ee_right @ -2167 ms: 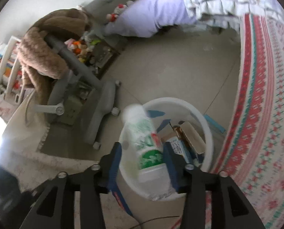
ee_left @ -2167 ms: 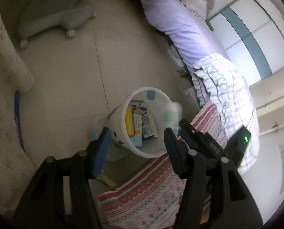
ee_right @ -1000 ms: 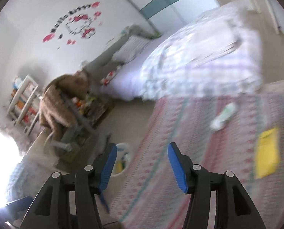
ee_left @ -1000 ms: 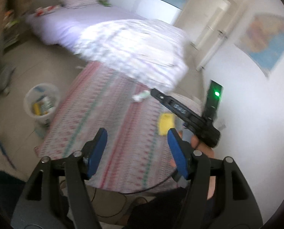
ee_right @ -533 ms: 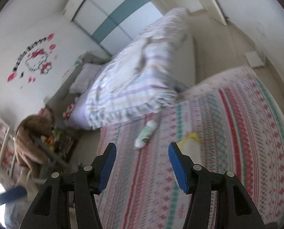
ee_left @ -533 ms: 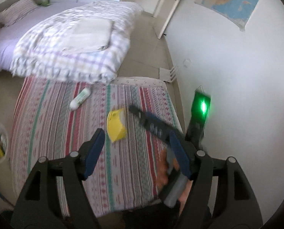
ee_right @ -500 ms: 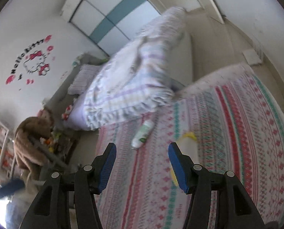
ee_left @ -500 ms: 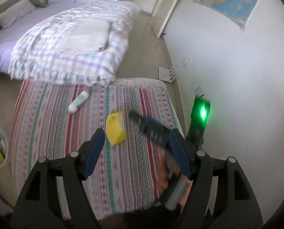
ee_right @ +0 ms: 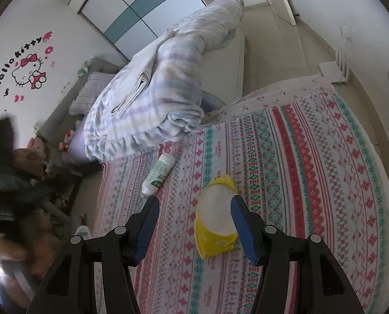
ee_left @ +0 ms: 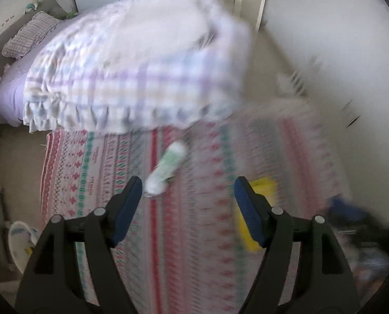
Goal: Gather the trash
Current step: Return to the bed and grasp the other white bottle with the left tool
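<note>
- Left gripper [ee_left: 187, 192]: jaws spread wide, just been opening, nothing between them; it hovered over the patterned rug [ee_left: 95, 162], green-and-white bottle [ee_left: 167, 168] lying just ahead.
- Right gripper [ee_right: 194, 209]: jaws apart, empty, above the yellow packet [ee_right: 215, 246] on the rug.

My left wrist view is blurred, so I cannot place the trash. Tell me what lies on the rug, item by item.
Observer: A yellow packet with a pale oval face lies on the rug.
Operator: Give me the other item.
Observer: A white bottle with a green label lies on its side near the hanging edge of the quilt, its narrow end toward the tools.
Operator: Report the right tool.
Observer: The right tool is open and empty, and the packet shows between its fingers.
</note>
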